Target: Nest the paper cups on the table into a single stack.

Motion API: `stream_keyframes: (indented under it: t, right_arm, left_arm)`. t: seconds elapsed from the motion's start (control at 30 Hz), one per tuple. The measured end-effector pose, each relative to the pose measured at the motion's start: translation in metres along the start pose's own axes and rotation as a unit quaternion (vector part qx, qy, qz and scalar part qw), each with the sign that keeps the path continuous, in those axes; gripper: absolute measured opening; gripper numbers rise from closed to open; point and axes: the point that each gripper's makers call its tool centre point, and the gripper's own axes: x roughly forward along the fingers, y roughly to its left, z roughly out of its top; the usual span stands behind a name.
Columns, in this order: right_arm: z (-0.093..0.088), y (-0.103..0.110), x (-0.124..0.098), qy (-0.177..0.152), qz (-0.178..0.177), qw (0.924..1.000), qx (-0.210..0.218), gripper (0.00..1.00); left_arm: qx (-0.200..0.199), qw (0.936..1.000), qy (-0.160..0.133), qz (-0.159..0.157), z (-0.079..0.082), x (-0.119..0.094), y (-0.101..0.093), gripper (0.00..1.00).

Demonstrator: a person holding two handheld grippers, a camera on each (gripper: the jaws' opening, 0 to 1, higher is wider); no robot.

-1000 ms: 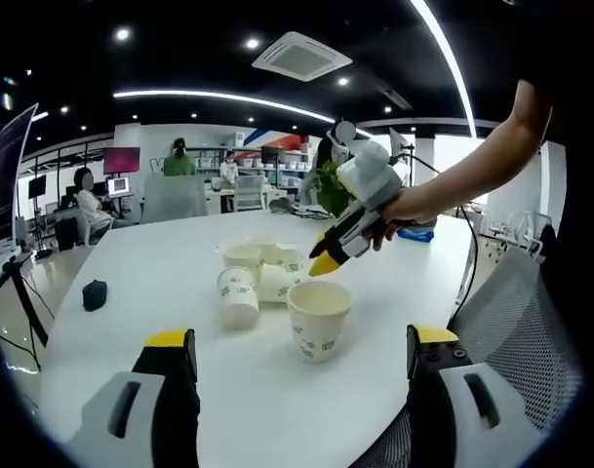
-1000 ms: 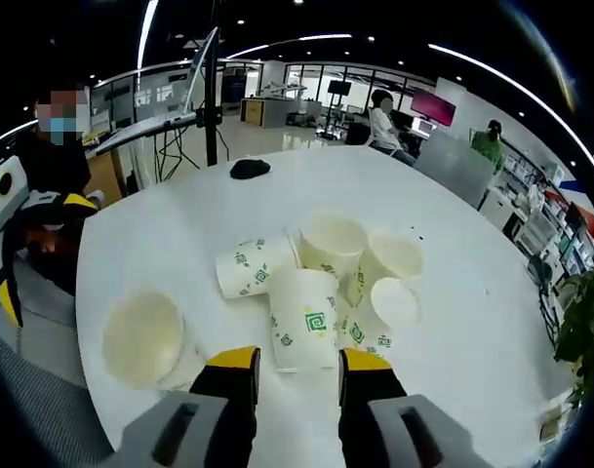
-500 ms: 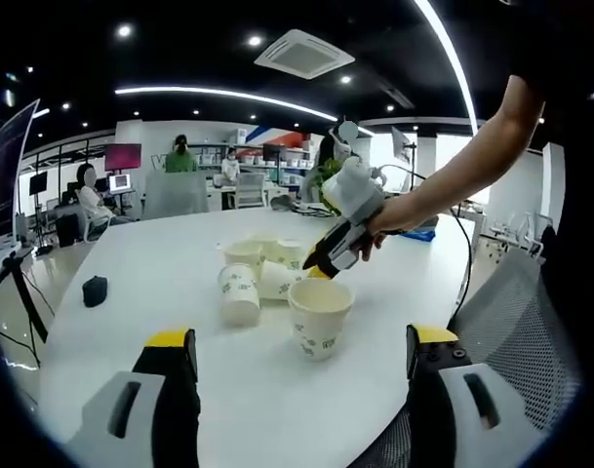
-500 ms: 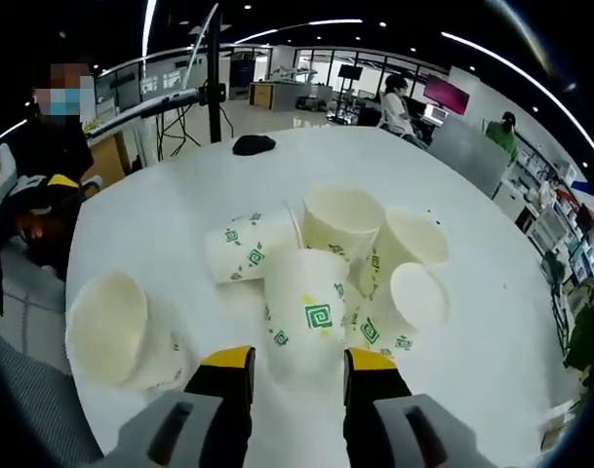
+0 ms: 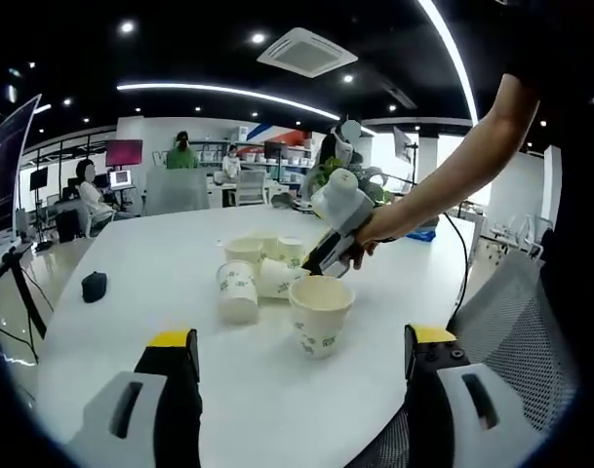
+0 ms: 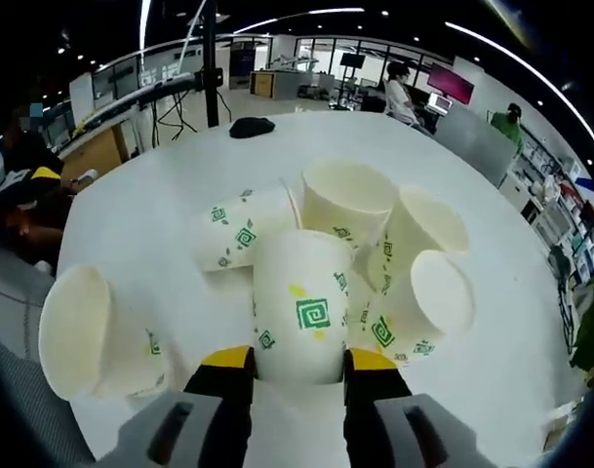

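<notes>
Several white paper cups with green prints sit bunched on the white table. In the left gripper view one cup stands upright nearest, an inverted cup is to its left, and more cups crowd behind. My left gripper is wide open, short of the upright cup. My right gripper, held in a person's hand, reaches into the bunch from the right. In the right gripper view a cup with a square logo has its near end between the jaws of my right gripper, which has not closed on it.
A small black object lies on the table's left side, seen also as the black object at the far edge. A mesh chair stands by the table's near right edge. A tripod and people at desks are beyond the table.
My right gripper has moved forward and down into the bunch, so the logo cup now reaches between its jaws. Its jaw gap is unchanged. The left gripper has stayed put.
</notes>
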Motion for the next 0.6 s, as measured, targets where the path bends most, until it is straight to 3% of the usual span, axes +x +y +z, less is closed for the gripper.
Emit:
stream_keyframes:
  t: [0.6]
  right_arm:
    - [-0.009,0.004,-0.013,-0.018,-0.013,0.9996,0.015,0.35]
  left_arm:
    - [-0.011,0.9999,-0.007,0.000,0.003,-0.001,0.001,0.84]
